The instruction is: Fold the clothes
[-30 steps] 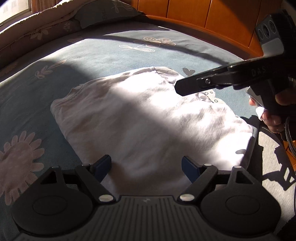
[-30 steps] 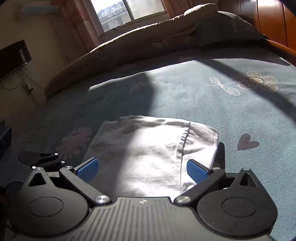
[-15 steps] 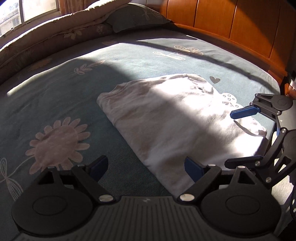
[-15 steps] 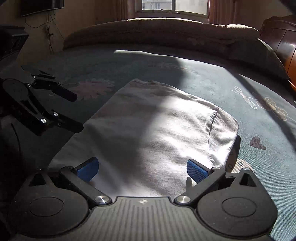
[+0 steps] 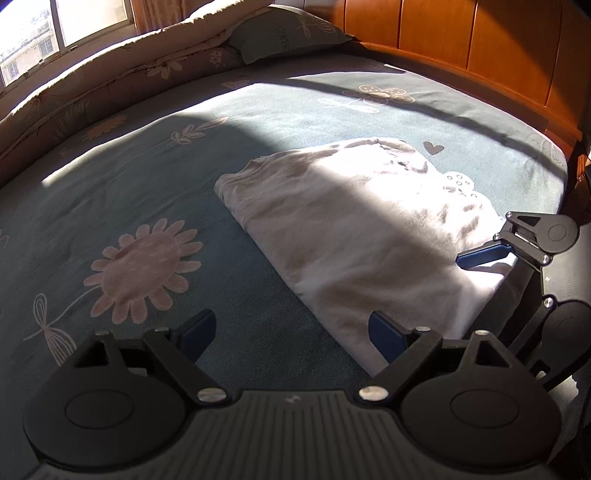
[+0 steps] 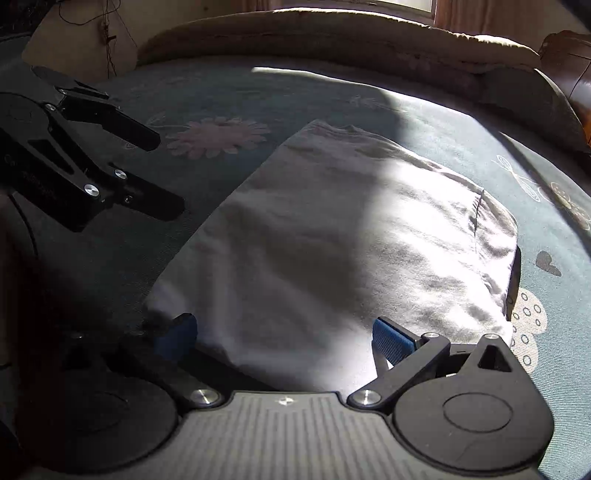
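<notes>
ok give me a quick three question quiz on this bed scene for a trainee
1. True or false: the white garment lies folded flat on the bed sheet.
2. Which is holding cloth: A) left gripper B) right gripper C) neither?
3. Fill in: the pillow leans by the wooden ____.

Key: 1 true; 2 C, both sets of fingers are spread open; 3 headboard.

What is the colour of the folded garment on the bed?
The folded garment is plain white; the left wrist view shows it best.
</notes>
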`<action>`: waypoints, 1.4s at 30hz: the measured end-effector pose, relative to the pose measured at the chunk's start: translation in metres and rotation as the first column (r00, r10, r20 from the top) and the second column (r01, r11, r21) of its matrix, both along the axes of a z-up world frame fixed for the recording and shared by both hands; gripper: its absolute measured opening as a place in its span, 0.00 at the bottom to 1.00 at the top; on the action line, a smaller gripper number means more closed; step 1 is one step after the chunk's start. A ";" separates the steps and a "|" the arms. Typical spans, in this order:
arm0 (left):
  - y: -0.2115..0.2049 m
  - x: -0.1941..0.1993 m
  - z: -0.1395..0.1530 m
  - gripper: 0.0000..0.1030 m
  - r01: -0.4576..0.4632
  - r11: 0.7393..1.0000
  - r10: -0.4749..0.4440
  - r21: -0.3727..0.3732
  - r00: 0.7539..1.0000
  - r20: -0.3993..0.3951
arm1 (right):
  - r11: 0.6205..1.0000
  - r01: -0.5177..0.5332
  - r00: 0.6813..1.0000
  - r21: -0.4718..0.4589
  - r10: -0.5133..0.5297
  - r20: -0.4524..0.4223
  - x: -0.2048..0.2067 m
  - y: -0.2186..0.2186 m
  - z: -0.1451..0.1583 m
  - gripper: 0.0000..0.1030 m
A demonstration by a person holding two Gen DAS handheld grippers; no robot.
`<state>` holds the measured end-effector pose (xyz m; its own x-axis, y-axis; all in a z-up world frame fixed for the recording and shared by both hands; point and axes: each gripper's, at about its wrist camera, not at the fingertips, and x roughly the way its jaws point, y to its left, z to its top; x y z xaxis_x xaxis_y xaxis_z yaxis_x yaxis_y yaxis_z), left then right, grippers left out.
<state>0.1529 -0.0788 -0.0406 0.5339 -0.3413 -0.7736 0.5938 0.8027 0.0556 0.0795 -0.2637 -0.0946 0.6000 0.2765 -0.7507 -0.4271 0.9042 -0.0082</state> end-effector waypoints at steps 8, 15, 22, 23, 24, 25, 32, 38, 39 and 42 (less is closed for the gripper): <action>-0.025 0.028 0.001 0.87 0.042 0.996 -0.045 -0.081 0.998 -0.035 | 0.987 0.106 0.992 0.122 -0.114 0.061 0.012 -0.045 0.025 1.00; -0.052 0.061 0.005 0.88 0.070 0.967 -0.097 -0.245 0.990 -0.102 | 0.963 0.181 0.983 0.201 -0.185 0.001 0.054 -0.067 0.002 1.00; -0.077 0.119 -0.026 0.88 0.023 0.976 -0.053 -0.219 0.989 -0.135 | 0.942 0.236 0.969 0.241 -0.245 0.010 0.048 -0.068 -0.006 1.00; -0.078 0.126 -0.032 0.88 0.002 0.979 -0.032 -0.204 0.989 -0.142 | 0.940 0.241 0.968 0.241 -0.251 0.011 0.048 -0.068 -0.006 1.00; -0.078 0.131 -0.036 0.87 -0.010 0.980 -0.017 -0.196 0.991 -0.134 | 0.940 0.241 0.968 0.242 -0.252 0.015 0.050 -0.065 -0.008 1.00; -0.077 0.134 -0.039 0.88 -0.020 0.981 -0.004 -0.190 0.992 -0.122 | 0.940 0.238 0.968 0.245 -0.250 0.019 0.051 -0.066 -0.008 1.00; -0.064 0.103 -0.010 0.88 -0.020 0.961 -0.021 -0.276 0.989 -0.146 | 0.934 0.227 0.968 0.276 -0.249 0.047 0.045 -0.070 -0.010 1.00; -0.047 0.076 -0.029 0.90 -0.108 0.924 -0.015 -0.366 0.948 -0.319 | 0.943 0.216 0.968 0.255 -0.241 0.069 0.045 -0.066 -0.012 1.00; -0.046 0.074 -0.033 0.90 -0.131 0.928 0.006 -0.348 0.941 -0.339 | 0.945 0.215 0.969 0.247 -0.238 0.069 0.046 -0.066 -0.012 1.00; -0.034 0.067 -0.024 0.90 -0.168 0.905 0.028 -0.392 0.940 -0.340 | 0.938 0.228 0.968 0.261 -0.247 0.039 0.046 -0.065 -0.002 1.00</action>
